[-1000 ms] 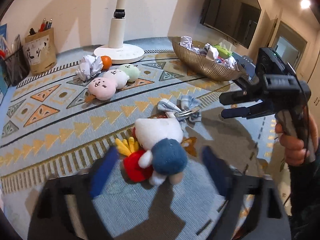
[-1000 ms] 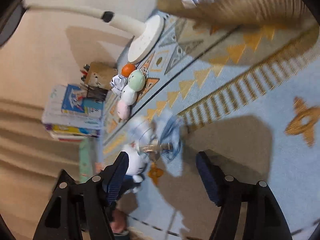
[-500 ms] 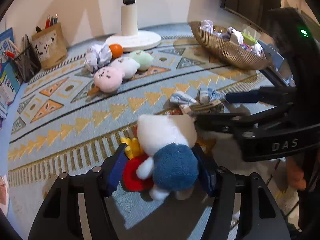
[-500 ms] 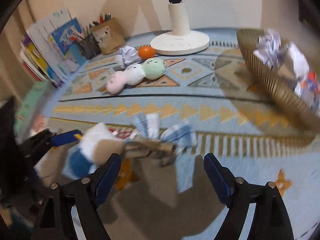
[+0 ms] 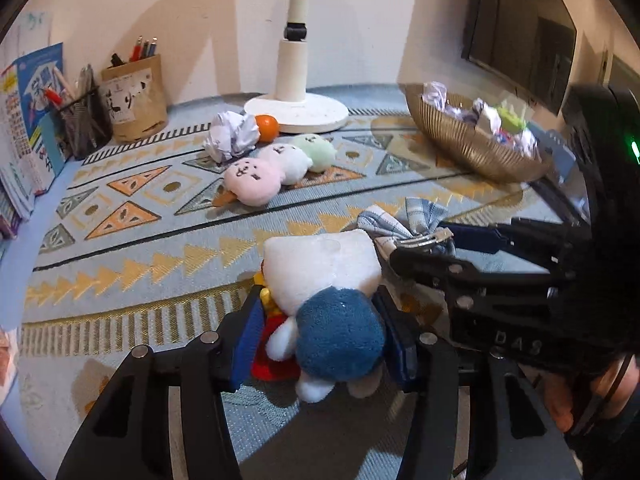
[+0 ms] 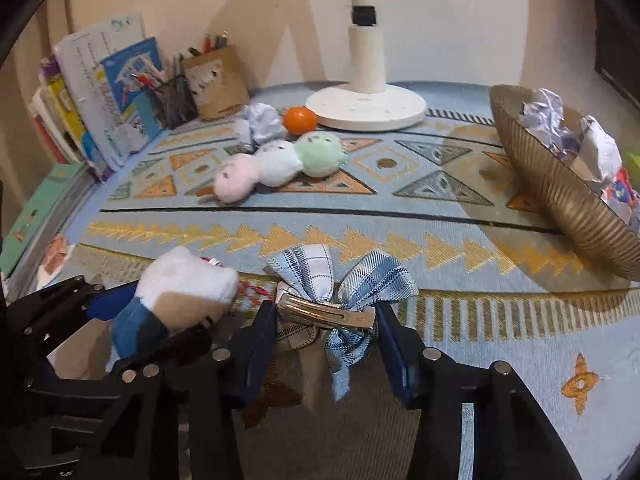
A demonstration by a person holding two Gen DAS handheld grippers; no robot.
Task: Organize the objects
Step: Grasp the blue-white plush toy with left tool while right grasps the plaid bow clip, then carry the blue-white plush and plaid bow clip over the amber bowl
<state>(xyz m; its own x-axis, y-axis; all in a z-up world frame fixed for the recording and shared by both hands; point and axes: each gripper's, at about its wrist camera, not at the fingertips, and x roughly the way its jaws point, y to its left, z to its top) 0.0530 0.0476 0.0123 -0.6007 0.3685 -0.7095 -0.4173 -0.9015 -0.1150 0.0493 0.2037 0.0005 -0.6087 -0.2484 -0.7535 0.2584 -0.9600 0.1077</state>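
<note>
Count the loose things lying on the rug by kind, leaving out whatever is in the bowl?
Plush toys: 2, the blue and white plush and the three-ball plush
Crumpled paper: 1
Orange: 1
Plaid bow clip: 1
Total: 5

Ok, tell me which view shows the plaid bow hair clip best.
The right wrist view: the plaid bow hair clip lies whole and centred between the closing right gripper fingers, its metal clasp plain. In the left wrist view the clip is partly hidden behind the plush toy and the right gripper.
</note>
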